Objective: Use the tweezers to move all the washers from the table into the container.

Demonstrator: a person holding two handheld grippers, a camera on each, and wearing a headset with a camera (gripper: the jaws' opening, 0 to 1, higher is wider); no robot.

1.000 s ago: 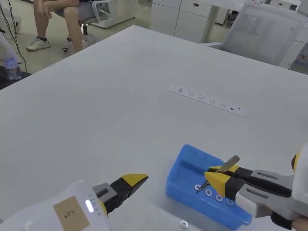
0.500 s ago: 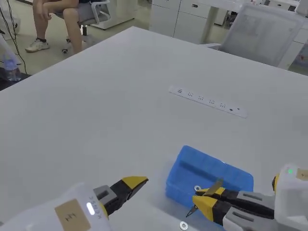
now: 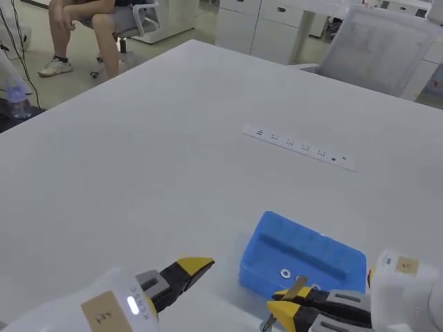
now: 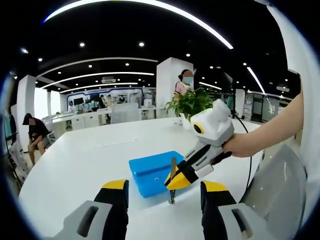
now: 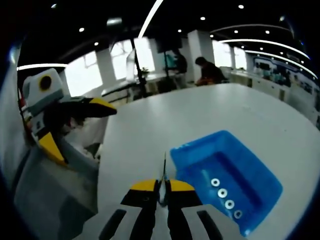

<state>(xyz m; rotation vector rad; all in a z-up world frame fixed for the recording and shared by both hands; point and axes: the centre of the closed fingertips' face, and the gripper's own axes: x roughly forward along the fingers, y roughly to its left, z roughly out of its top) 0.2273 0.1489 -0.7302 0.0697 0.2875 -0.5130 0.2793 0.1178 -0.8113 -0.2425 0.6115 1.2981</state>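
With the right gripper's (image 5: 162,188) fingers clenched on the tweezers (image 4: 172,169) and the left gripper's (image 3: 196,267) fingers released, lower the tips slowly to the surface (image 3: 173,173) beside the container (image 3: 304,242).

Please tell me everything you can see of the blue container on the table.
The container is a shallow, open rectangular tray, bright blue, plastic by its look, with low walls and no lid. It lies flat on the white table, near the person's edge. Four small metal washers lie in a row on its floor. The tweezers point down at the table just beside it, not inside.
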